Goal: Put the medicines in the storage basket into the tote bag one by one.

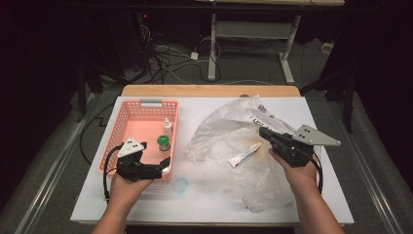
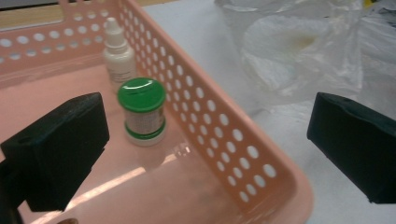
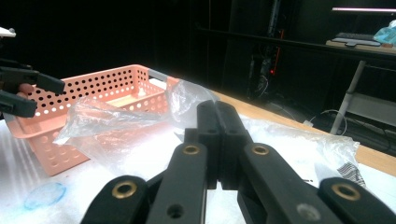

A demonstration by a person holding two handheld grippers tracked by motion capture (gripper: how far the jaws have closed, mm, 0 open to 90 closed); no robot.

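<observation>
A pink perforated basket (image 1: pixel 146 103) stands at the left of the white table. Inside it are a small green-lidded jar (image 1: pixel 163 143) and a white dropper bottle (image 1: pixel 167 126). My left gripper (image 1: pixel 163 165) is open at the basket's near right corner. In the left gripper view its jaws straddle the basket wall (image 2: pixel 210 126), with the jar (image 2: pixel 141 109) and bottle (image 2: pixel 118 53) ahead. My right gripper (image 1: pixel 265 131) hovers over a crumpled clear plastic bag (image 1: pixel 229 141). Its jaws (image 3: pixel 217 126) are shut, with nothing seen between them. A small white and red tube (image 1: pixel 244 154) lies on the bag.
A blue smear (image 1: pixel 180 185) marks the table near the front of the basket. The bag (image 3: pixel 121 121) spreads over the table's right half, with printed packaging (image 1: pixel 270 121) at its far side. Beyond the table's far wooden edge (image 1: pixel 209 90) lie floor cables and desk legs.
</observation>
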